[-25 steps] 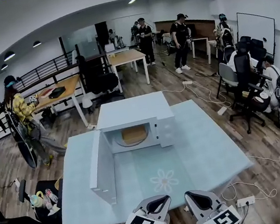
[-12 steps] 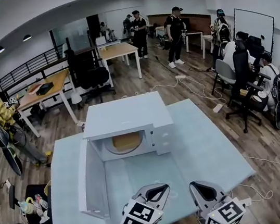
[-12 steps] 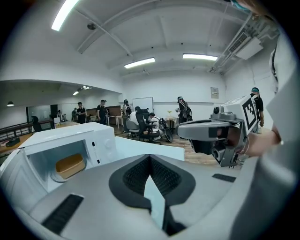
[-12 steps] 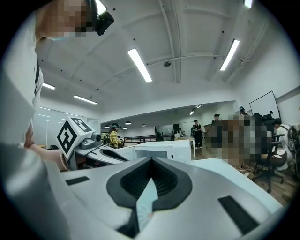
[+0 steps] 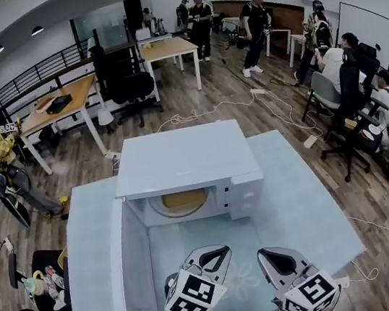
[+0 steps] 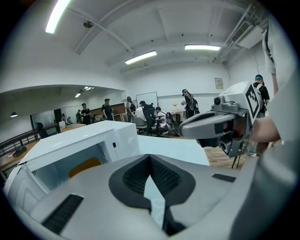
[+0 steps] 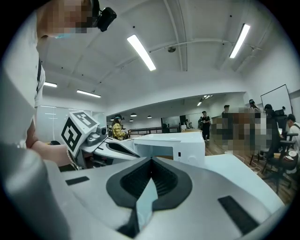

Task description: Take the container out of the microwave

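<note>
One container (image 5: 184, 202) is observed, tan to yellow-orange and low in profile. It sits on the round turntable plate (image 5: 160, 209) inside the white microwave (image 5: 188, 161), and only its top face shows through the cavity opening. The microwave stands on a light blue table (image 5: 301, 207). Its door (image 5: 127, 260) is swung wide open to the left in the head view.

Both grippers are held side by side over the near part of the table, in front of the open cavity and well apart from the container. The left gripper (image 5: 216, 255) points toward the cavity and slightly downward, with the left hand (image 7: 46, 151) behind it. Its jaws are closed tip to tip with nothing between them. The right gripper (image 5: 273, 259) lies nearly level beside it, held by the right hand (image 6: 265, 133). Its jaws likewise meet at the tips and are empty.
</note>
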Demonstrator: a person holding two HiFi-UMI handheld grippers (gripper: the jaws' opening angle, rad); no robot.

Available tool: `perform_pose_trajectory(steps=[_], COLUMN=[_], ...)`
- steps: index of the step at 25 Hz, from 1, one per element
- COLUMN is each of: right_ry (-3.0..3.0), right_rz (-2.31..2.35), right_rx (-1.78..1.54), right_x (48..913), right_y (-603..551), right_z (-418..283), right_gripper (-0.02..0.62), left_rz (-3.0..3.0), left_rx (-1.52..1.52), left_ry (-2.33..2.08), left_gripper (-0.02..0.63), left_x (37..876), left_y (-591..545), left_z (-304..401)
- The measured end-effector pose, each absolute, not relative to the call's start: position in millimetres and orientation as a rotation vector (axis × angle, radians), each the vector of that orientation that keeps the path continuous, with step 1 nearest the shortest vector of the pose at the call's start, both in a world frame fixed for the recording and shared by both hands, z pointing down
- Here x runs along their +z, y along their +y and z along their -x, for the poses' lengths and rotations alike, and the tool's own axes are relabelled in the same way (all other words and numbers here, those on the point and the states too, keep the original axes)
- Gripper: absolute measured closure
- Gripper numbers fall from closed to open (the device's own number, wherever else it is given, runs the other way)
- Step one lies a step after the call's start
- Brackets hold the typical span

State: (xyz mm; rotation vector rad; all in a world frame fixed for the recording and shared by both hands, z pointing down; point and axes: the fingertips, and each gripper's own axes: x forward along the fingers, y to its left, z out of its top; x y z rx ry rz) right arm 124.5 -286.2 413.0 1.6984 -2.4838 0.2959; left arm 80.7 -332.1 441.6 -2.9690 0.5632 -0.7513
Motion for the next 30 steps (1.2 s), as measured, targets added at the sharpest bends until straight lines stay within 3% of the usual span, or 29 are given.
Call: perform_pose_trajectory(steps=[11,30], right_ry=[-2.454,-2.383], right_rz=[-1.662,-1.609], right_rx=[0.419,0.577], right_x=[449.2,493.9], right_y=[-334.3,-367.7], right_z=[-119.6,-110.3], right_gripper=[0.586,0.586], left_rz=[2.985,2.837], left_rx=[-0.767,-0.998], left_ry=[0.983,0.978], left_gripper=[0.601,0.6], left_x=[492.3,555.4], left_y=[-431.7,-518.2], left_z=[-76.9,-62.9])
